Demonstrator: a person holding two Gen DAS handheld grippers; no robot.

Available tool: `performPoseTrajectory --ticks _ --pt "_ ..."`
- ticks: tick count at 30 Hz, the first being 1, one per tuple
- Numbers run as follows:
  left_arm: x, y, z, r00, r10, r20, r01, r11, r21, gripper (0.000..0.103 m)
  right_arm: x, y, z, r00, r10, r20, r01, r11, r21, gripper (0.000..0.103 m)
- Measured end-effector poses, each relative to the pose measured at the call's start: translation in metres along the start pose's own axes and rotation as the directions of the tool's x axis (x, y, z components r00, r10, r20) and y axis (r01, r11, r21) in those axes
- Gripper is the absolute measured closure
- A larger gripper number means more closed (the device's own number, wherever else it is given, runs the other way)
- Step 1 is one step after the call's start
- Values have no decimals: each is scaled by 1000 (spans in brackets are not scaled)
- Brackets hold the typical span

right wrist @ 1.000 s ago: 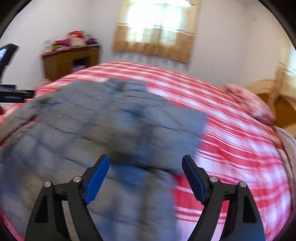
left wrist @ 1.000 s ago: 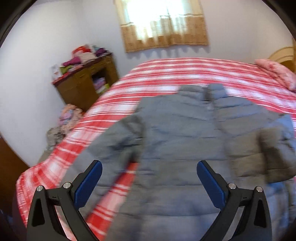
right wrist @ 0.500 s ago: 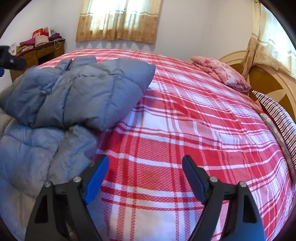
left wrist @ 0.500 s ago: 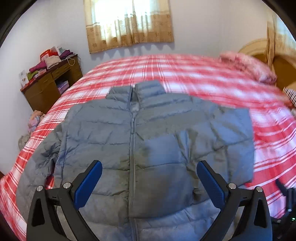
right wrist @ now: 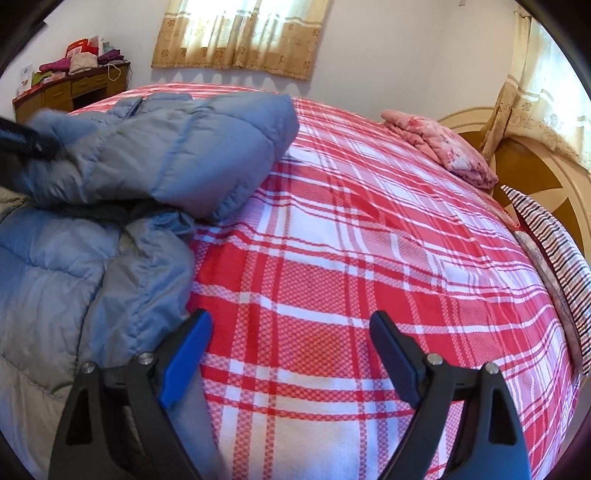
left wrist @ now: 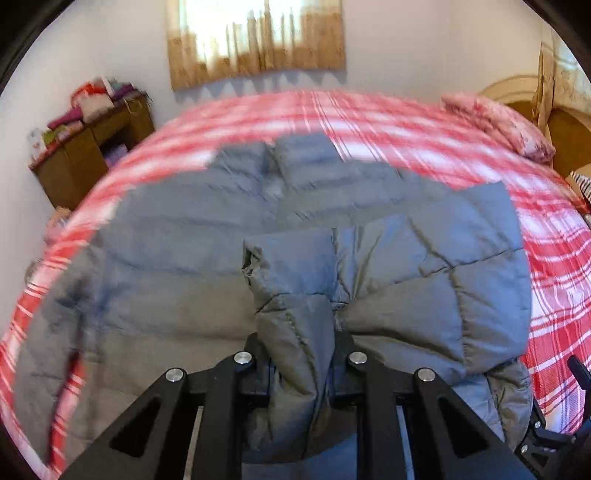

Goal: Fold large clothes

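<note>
The grey puffer jacket (left wrist: pixel 192 258) lay spread on the red plaid bed (left wrist: pixel 554 288), collar toward twelve o'clock in the left wrist view. The left claw (left wrist: pixel 301 354) had just been closing, and its fingers were clamped on a bunched fold of the folded-over sleeve (left wrist: pixel 436 280), which rose between them at six o'clock and spread toward three o'clock. Much of that view was smeared with blur, so the jacket's far edge was hard to read.

The right wrist view was sharp and showed what the other did not: the right claw (right wrist: pixel 291 354) held its blue-padded fingers (right wrist: pixel 184 362) wide apart, having just been opening, with only plaid bedding between them. The jacket sat at nine o'clock there, its hem just beside the left-hand finger; whether they touched could not be told. The folded sleeve bulged at ten o'clock.

A pink folded cloth (right wrist: pixel 439 147) lay at two o'clock near the wooden headboard (right wrist: pixel 517 155), with a striped pillow (right wrist: pixel 554 236) at three o'clock. A wooden desk (right wrist: pixel 70 92) piled with clothes stood at ten o'clock under a curtained window (right wrist: pixel 240 33).
</note>
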State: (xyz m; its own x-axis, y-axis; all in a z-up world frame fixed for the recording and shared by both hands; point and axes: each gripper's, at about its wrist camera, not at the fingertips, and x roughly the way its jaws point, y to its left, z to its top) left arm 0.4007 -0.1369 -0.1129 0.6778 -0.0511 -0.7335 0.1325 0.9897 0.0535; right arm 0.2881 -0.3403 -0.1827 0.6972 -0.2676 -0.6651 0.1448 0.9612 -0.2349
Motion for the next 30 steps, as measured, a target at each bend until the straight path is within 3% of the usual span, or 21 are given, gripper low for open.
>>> performPoseTrajectory --ticks 6,8,12,15,18,21,22,24,26,30 --pt "-15 58 -1 988 137 67 -137 990 9 85 2 -3 -1 1000 12 -8 -12 1000 14 11" --pt "-9 71 -8 980 192 57 -193 981 21 85 3 -4 -1 1000 17 -11 -17 1000 18 10" --pt "12 79 -29 975 221 -9 -221 975 39 82 7 -7 0 998 50 -37 -49 998 32 9" --pt "24 77 -33 967 251 -43 -249 967 51 72 10 -23 4 980 183 -77 -176 980 94 9" --pt "9 79 -27 962 271 27 -272 962 35 59 -2 -34 11 977 192 -92 -185 979 85 9" --pt "-18 87 -21 947 289 140 -291 957 -11 21 -31 -53 36 979 204 -23 -201 976 83 9" --pt "-24 90 -18 942 290 170 -290 957 -28 15 -39 -57 46 978 209 1 -208 973 95 9" --pt "-33 95 -14 931 302 204 -294 953 -69 13 -46 -60 71 976 211 50 -215 970 110 9" --pt "-27 99 -9 929 323 181 -309 946 -100 12 -44 -54 94 972 218 92 -227 967 111 10" --pt "7 95 -2 932 353 79 -343 932 -114 12 -2 -19 134 961 266 73 -273 955 119 38"
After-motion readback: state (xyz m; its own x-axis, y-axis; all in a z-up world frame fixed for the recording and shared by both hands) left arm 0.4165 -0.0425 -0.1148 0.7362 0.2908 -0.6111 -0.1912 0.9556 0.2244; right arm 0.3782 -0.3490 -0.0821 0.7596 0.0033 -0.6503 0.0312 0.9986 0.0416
